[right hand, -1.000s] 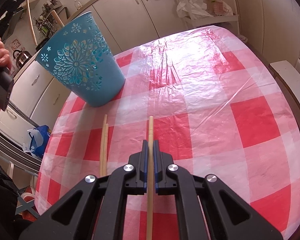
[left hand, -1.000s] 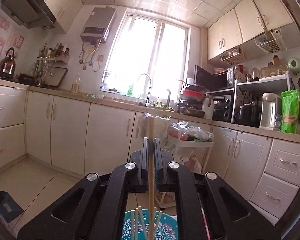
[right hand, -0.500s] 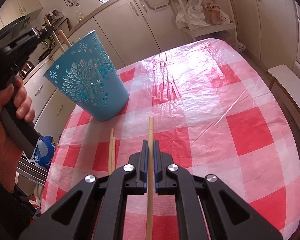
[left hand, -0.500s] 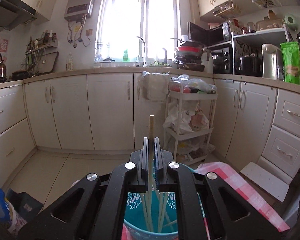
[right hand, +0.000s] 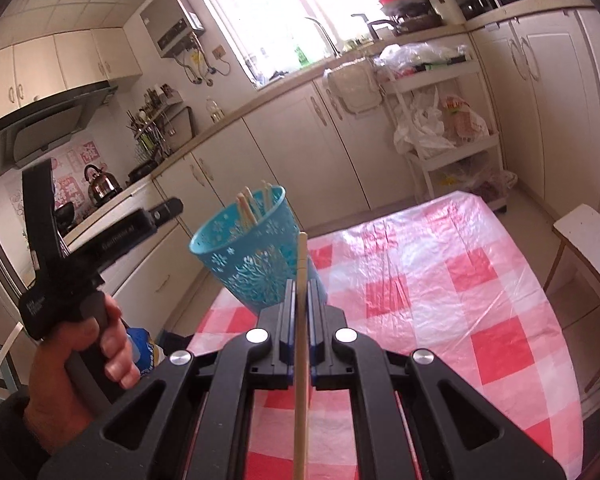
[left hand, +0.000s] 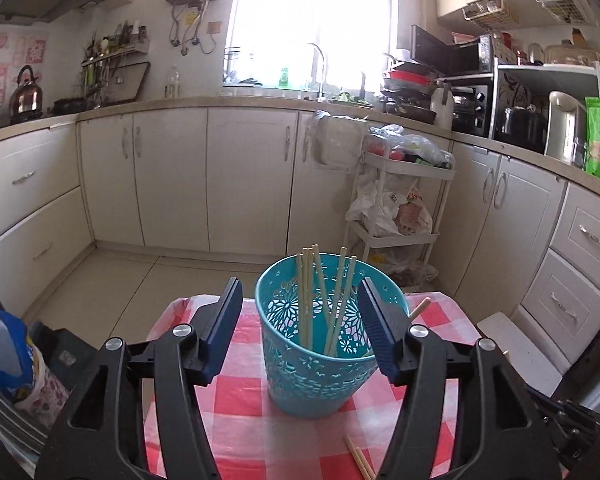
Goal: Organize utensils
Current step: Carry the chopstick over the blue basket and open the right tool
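Your left gripper (left hand: 300, 320) is opening, nothing between its jaws, over the blue cup (left hand: 316, 368) mid-frame holding several chopsticks (left hand: 306, 300); your right gripper (right hand: 299, 312) pinches another chopstick (right hand: 300, 360); strays (left hand: 360, 460) remain at bottom.

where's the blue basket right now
The blue basket stands on the checked tablecloth near its far edge, straight ahead of the left gripper, holding chopsticks.

The basket (left hand: 316, 364) stands on the table (left hand: 244, 420), near its far edge. Several chopsticks (left hand: 306, 300) stand upright inside it. Two more chopsticks (left hand: 360, 458) lie on the table in front of the basket. Behind the table, cabinets (left hand: 172, 176) line the wall, with a trolley (left hand: 400, 200) before them at right.
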